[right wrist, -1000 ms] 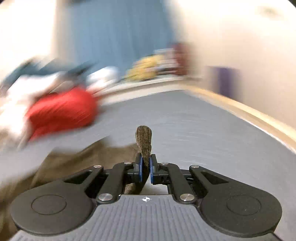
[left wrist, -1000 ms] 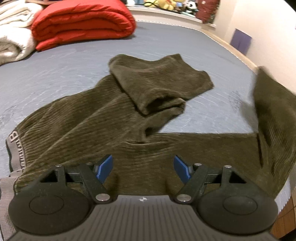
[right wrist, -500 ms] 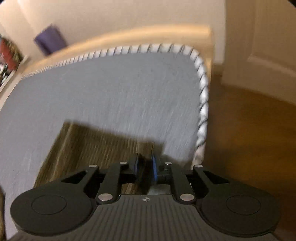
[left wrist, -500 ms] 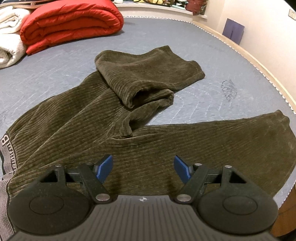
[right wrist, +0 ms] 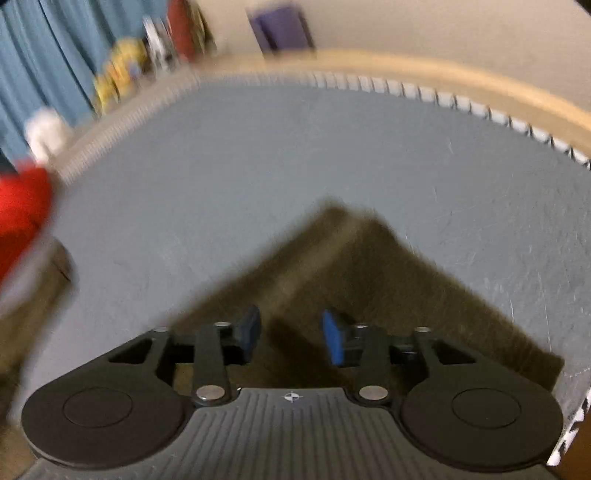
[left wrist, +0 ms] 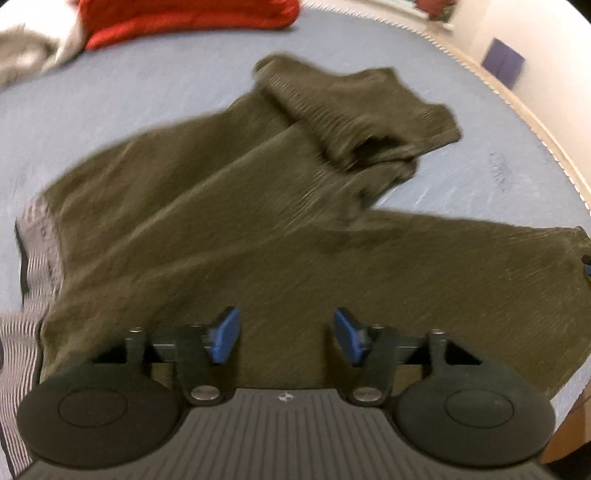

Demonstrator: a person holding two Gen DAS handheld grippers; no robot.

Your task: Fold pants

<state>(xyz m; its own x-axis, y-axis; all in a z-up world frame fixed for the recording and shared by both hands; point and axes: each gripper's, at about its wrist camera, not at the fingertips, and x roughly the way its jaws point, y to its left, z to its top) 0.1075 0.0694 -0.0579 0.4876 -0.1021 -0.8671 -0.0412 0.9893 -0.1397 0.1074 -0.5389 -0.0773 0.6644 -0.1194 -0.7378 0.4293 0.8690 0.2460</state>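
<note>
Olive-brown corduroy pants [left wrist: 258,229] lie spread on the grey-blue bed [left wrist: 147,92]. One leg stretches flat to the right; the other is doubled back on itself at the far side. The grey striped waistband [left wrist: 37,251] is at the left. My left gripper [left wrist: 286,334] is open and empty, just above the near leg. In the right wrist view my right gripper [right wrist: 291,338] is open and empty over the cuff end of the near leg [right wrist: 369,280], which lies flat on the bed [right wrist: 295,147].
A folded red duvet [left wrist: 184,14] and a white blanket [left wrist: 33,51] lie at the far end of the bed. The bed's wooden edge [right wrist: 443,81] runs along the right, with wall behind. Stuffed toys [right wrist: 118,77] sit on a far ledge.
My right gripper carried the leg end out to the right, laid it flat on the bed and opened, letting it go. My left gripper stayed open and shifted slightly.
</note>
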